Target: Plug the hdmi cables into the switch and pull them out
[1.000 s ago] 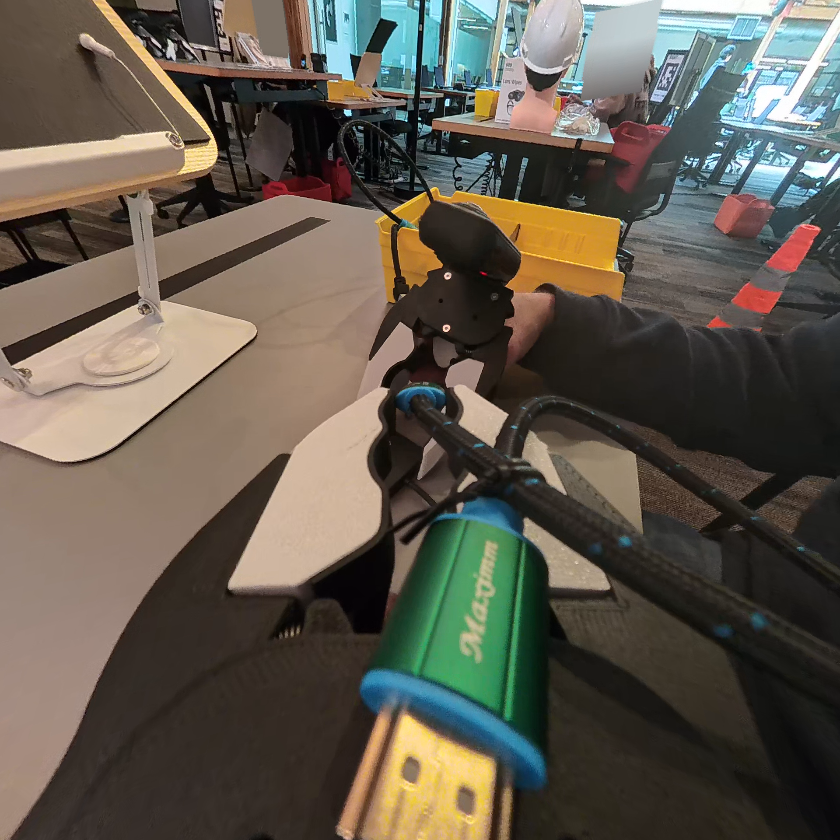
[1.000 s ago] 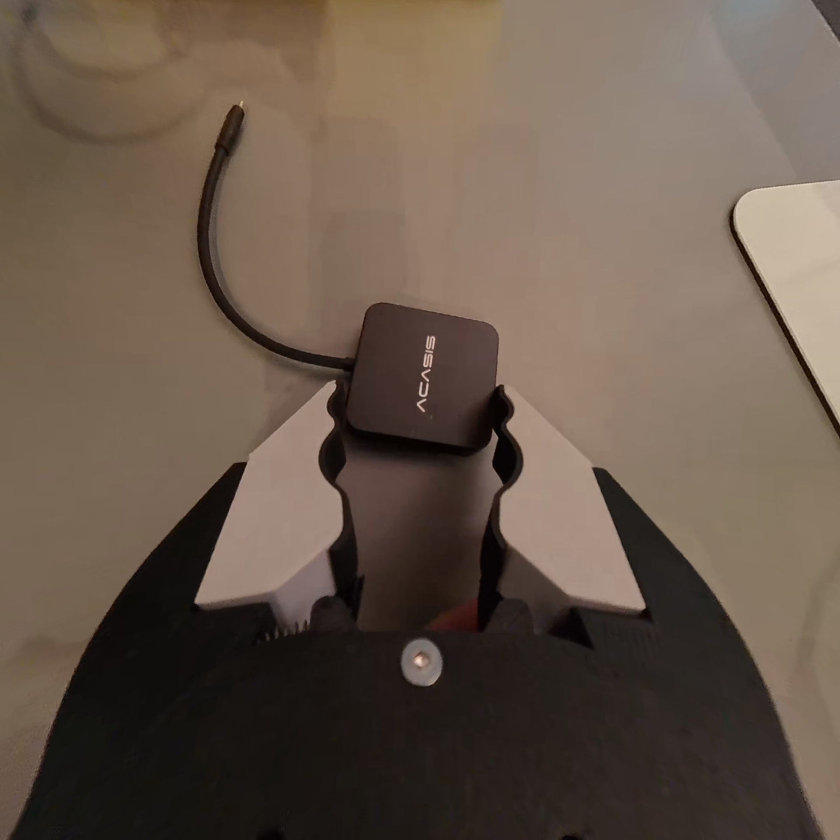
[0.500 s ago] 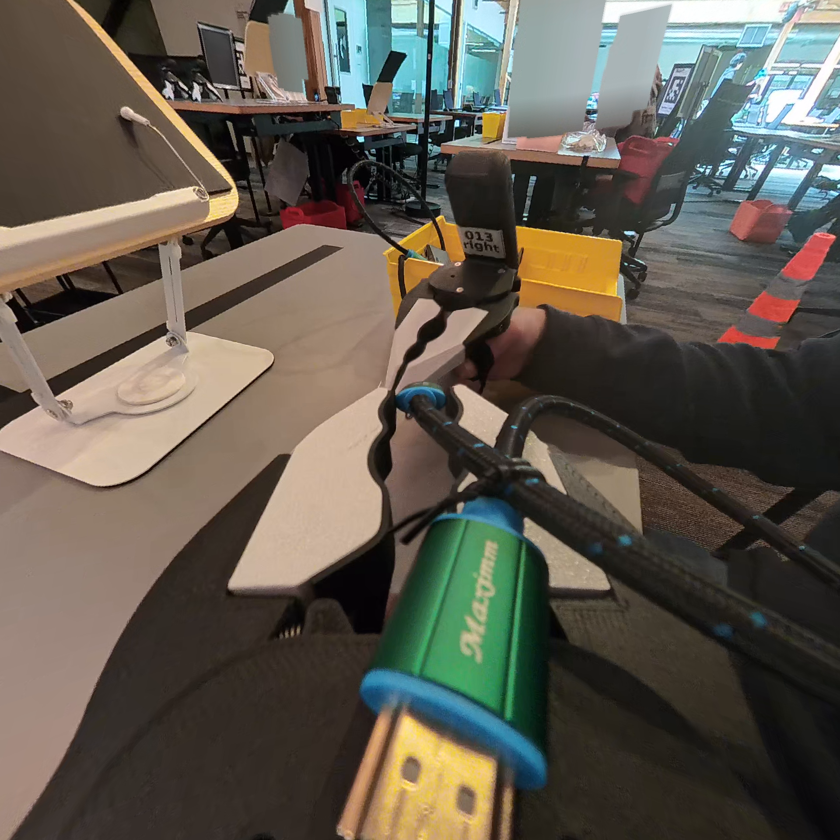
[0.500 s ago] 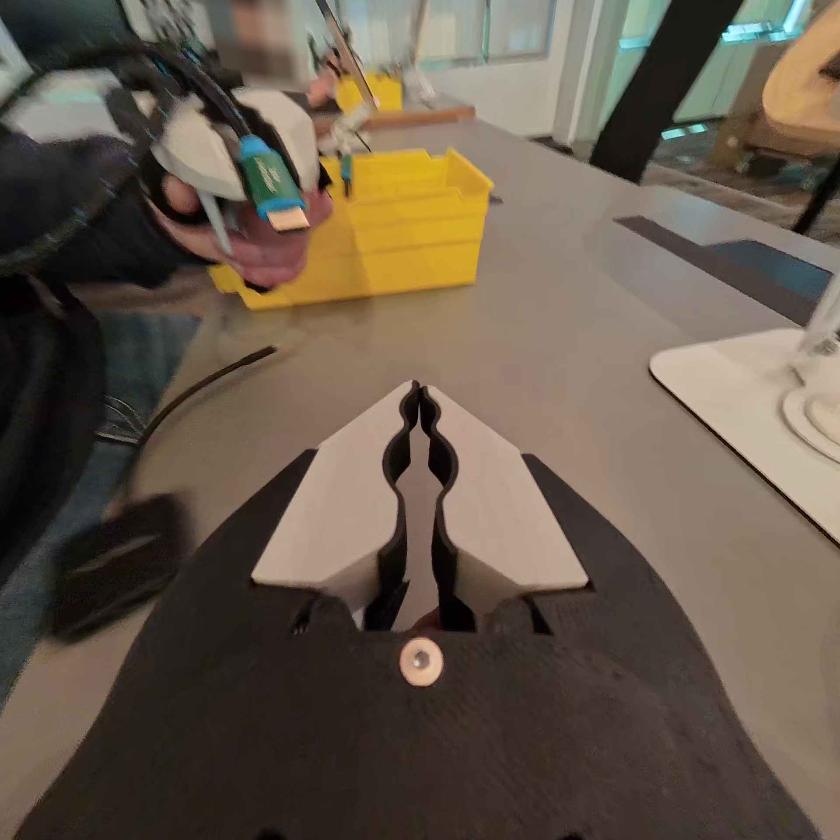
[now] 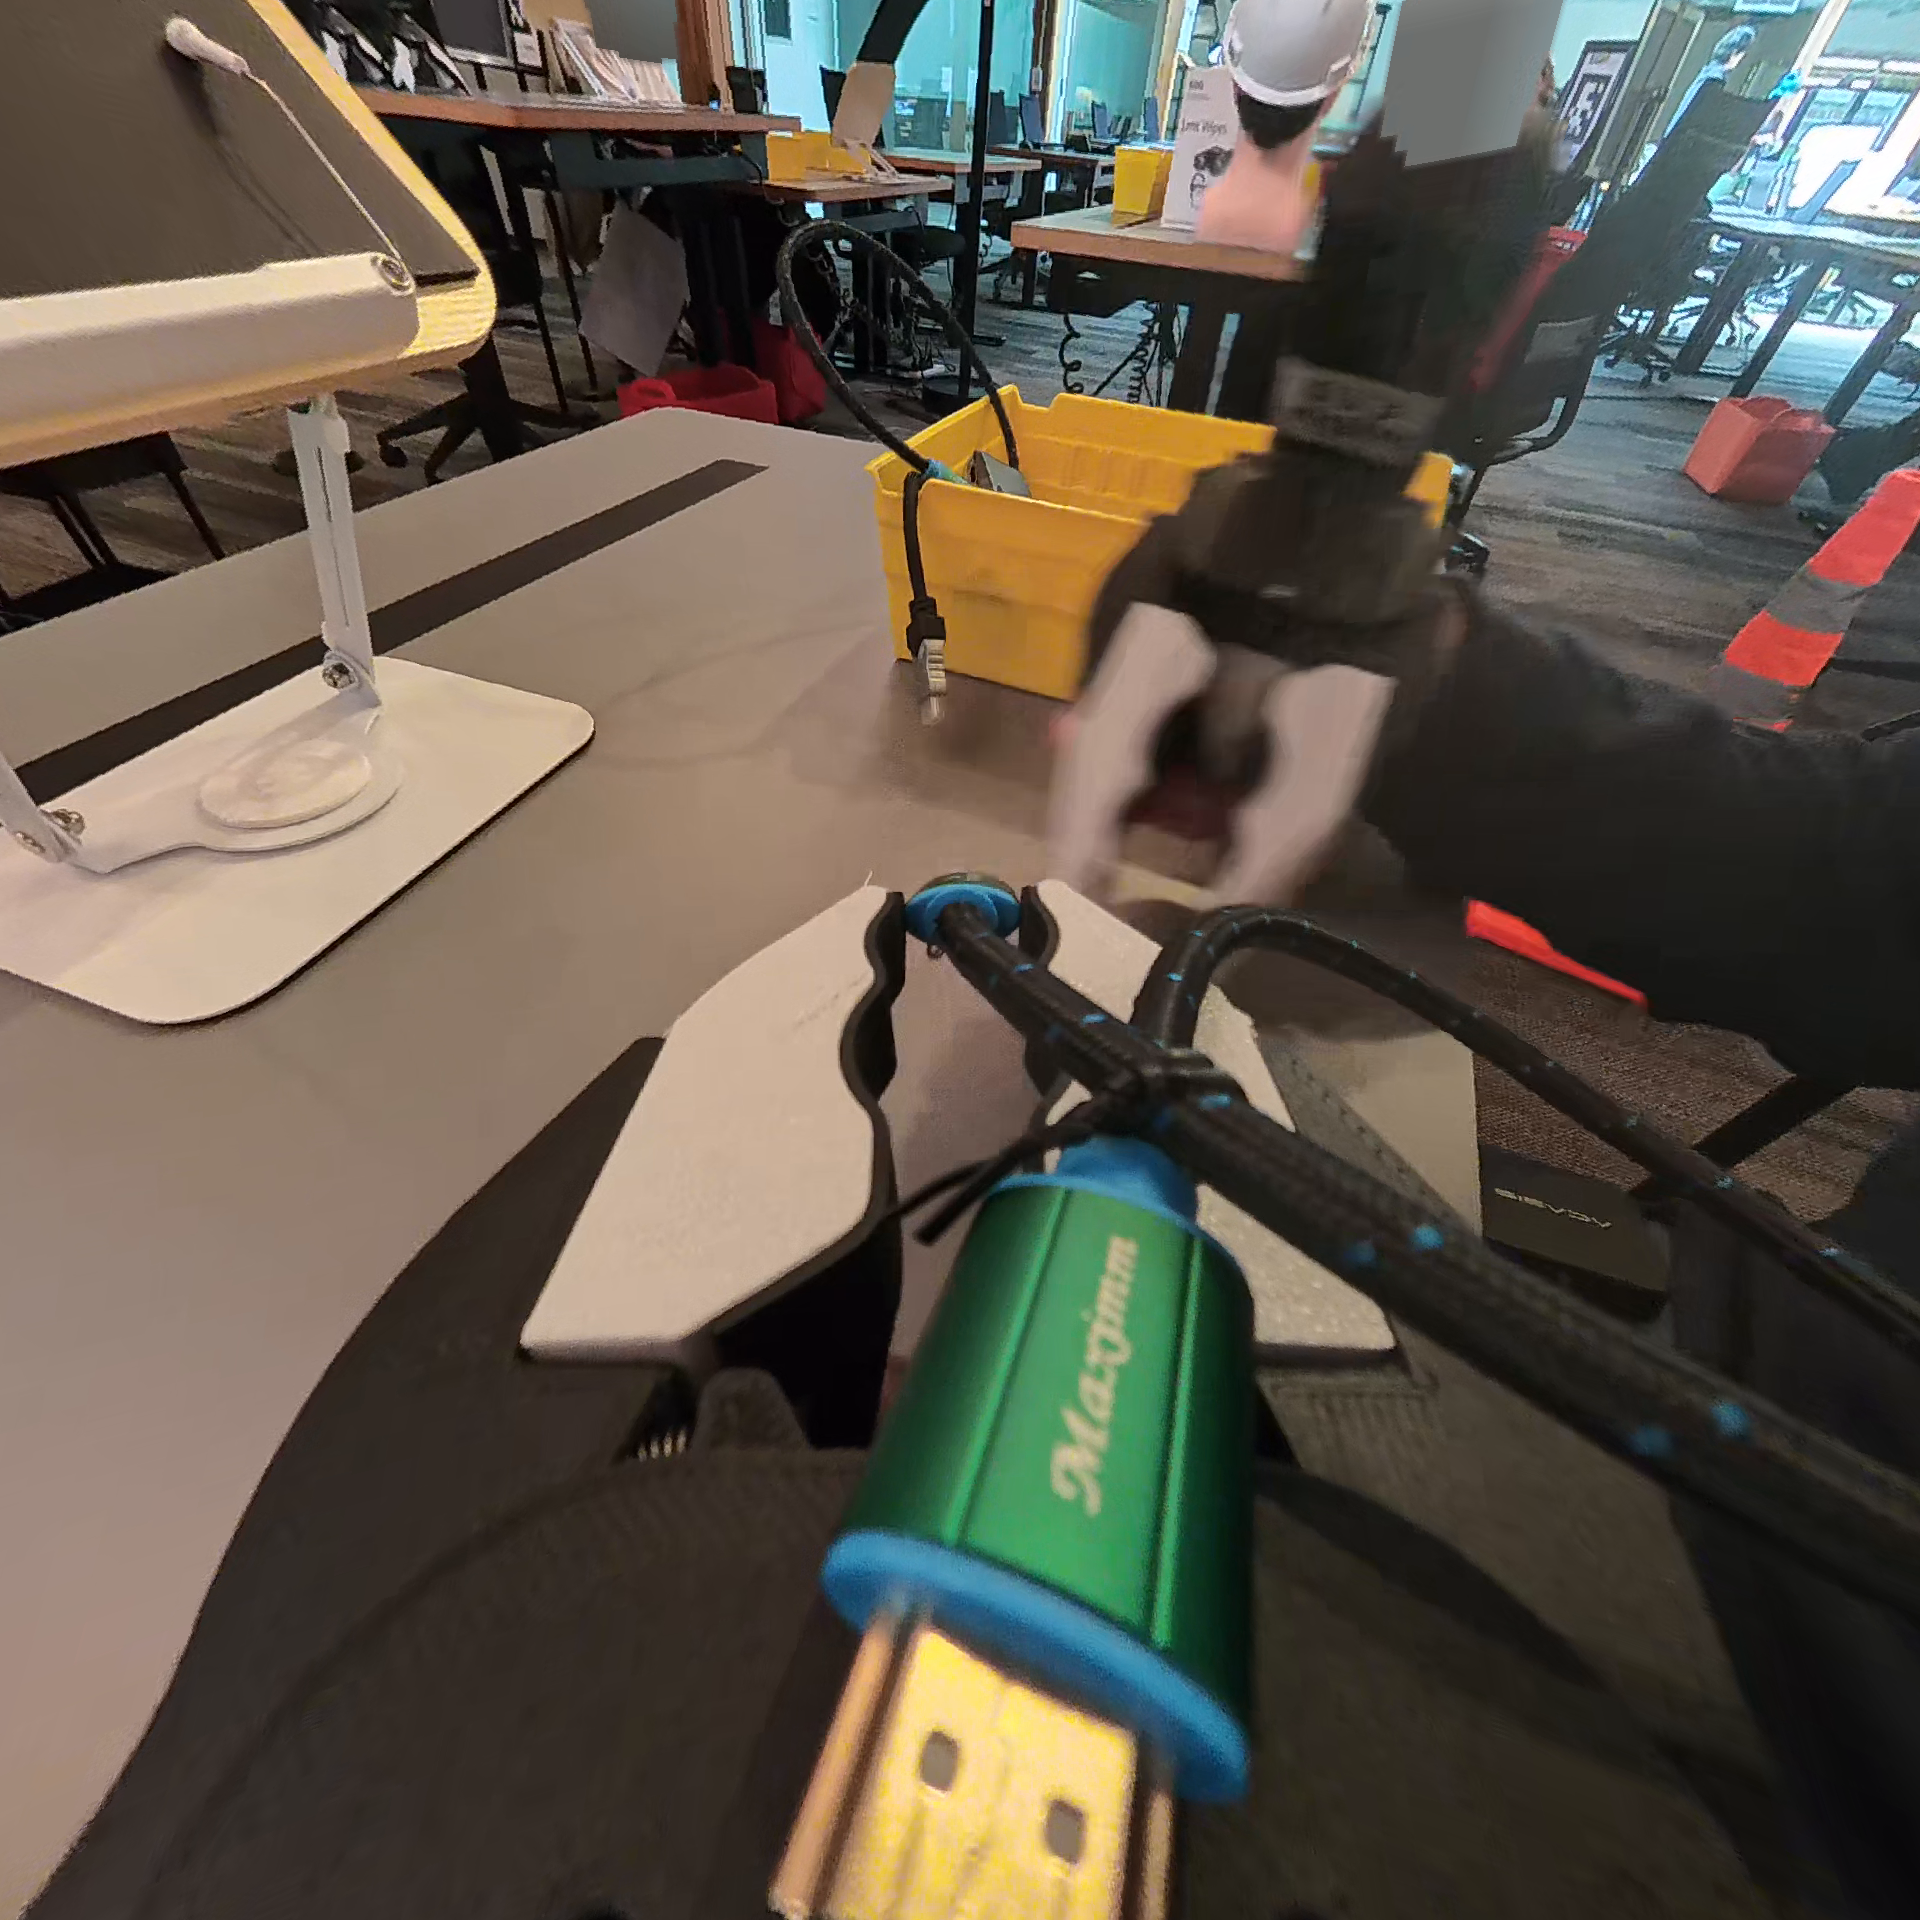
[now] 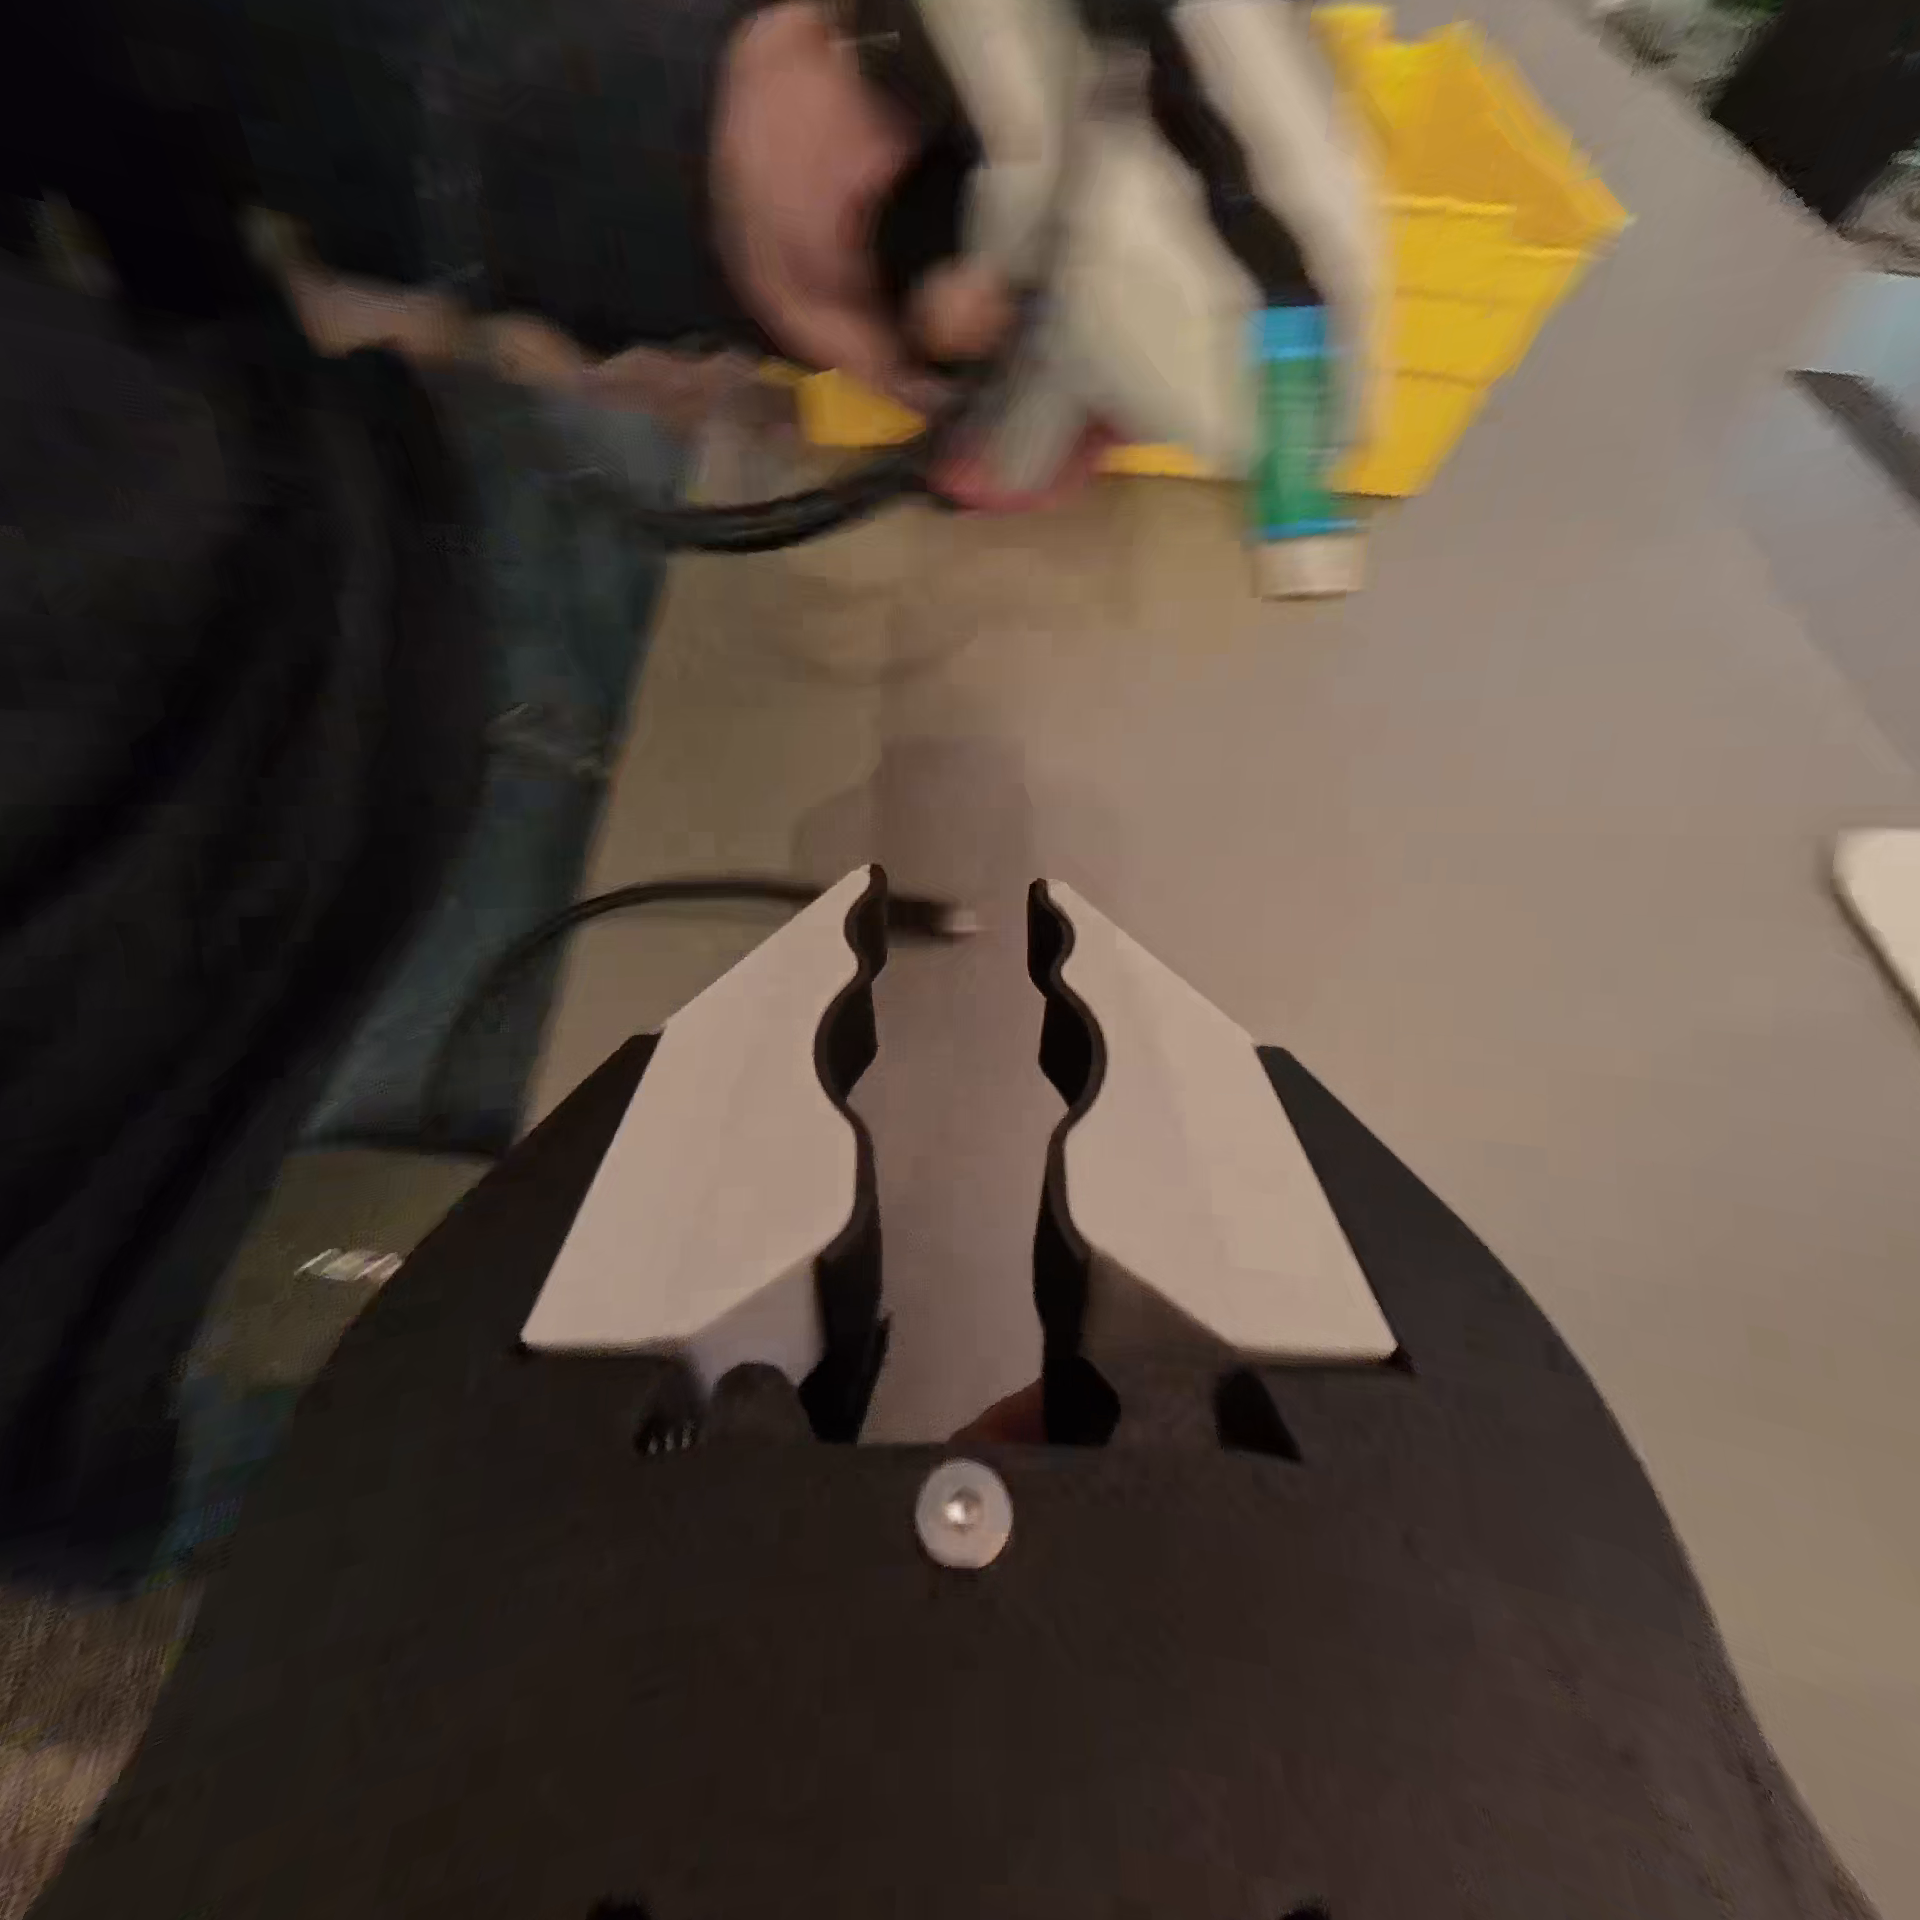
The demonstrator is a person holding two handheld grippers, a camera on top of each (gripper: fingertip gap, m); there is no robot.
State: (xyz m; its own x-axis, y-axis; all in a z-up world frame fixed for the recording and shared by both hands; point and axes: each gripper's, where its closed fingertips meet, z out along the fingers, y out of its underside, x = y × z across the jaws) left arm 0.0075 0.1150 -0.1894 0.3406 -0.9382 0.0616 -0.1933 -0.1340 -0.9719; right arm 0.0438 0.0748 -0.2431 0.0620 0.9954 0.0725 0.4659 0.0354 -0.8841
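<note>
At a grey table (image 5: 540, 1039) in an open workshop, the left gripper (image 5: 961, 914) pinches a braided black HDMI cable (image 5: 1351, 1226) by its blue collar at the fingertips, while the cable's green plug (image 5: 1049, 1455) lies back over the gripper body, its metal end toward the camera. The black switch (image 5: 1569, 1236) rests flat at the near right table edge. The right gripper (image 6: 956, 904), blurred in the left wrist view, hovers low over the table with a narrow gap between its fingers, holding nothing. A yellow bin (image 5: 1039, 561) sits at the far edge; a white stand (image 5: 260, 810) occupies the left.
</note>
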